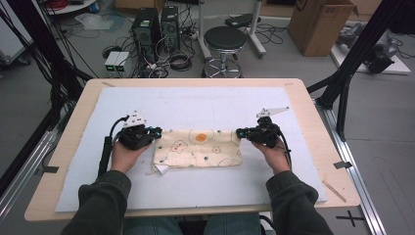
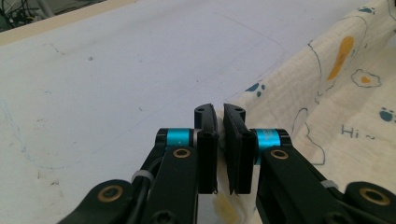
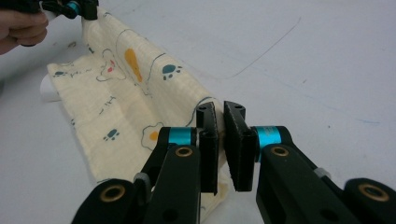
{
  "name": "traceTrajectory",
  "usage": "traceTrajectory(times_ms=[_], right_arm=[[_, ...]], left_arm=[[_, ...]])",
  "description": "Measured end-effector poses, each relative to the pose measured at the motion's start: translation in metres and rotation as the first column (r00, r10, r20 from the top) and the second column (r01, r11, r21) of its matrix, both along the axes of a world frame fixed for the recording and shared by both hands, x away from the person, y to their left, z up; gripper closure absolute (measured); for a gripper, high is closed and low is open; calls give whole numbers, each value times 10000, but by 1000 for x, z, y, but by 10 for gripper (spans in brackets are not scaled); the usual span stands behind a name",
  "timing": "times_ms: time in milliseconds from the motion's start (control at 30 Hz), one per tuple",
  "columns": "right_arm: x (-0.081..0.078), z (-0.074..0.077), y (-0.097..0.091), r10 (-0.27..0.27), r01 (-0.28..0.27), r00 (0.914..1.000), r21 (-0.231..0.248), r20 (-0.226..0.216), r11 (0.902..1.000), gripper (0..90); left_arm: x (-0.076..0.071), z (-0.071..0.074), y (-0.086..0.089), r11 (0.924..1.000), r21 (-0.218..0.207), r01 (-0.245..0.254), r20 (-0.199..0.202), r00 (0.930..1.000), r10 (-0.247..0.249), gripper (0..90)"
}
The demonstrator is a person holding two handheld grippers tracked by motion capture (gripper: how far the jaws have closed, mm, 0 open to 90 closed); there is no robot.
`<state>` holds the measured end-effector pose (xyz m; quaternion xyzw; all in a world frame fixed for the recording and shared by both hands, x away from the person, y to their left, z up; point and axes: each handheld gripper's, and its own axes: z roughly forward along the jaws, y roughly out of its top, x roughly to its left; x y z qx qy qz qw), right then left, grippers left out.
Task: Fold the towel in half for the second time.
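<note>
A cream cloth printed with eggs, paw prints and animals lies folded in the middle of the pale mat. My left gripper is shut on its upper left corner, and in the left gripper view a thin fold of the cloth sits pinched between the jaws of my left gripper. At the upper right corner my right gripper is shut on the cloth edge. The right gripper view shows my right gripper clamping the cloth, which stretches away to the left gripper.
The mat covers most of a wooden table. A thin wooden stick lies near the table's right front corner. Beyond the far edge stand a black stool, computer towers and a cardboard box.
</note>
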<state>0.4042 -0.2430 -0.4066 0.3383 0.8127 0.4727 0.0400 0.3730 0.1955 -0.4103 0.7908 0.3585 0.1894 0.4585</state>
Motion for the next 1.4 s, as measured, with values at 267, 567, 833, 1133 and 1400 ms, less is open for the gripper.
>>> traceTrajectory(times_ms=[267,567,833,1133,1400], right_arm=[[-11,-5,-1,170,-169,9998,76,-45,9998,843],[-24,-8,-1,453,-453,9990,-34,8,9990,842],[-38,-11,0,750,-748,9972,-183,68,9970,840],[-52,-19,0,1096,-1079,9938,-740,197,9914,834],[-59,-24,0,1250,-1224,9919,-913,227,9883,832]], left_arm=[[-13,2,1,9991,-98,403,139,9991,-401,832],[-31,-6,4,9972,-52,746,184,9971,-745,831],[-46,-10,5,9919,504,1164,228,9928,-1177,825],[-61,-8,-3,9782,1370,1558,322,9863,-1616,815],[-70,-24,2,9803,1330,1457,171,9886,-1493,815]])
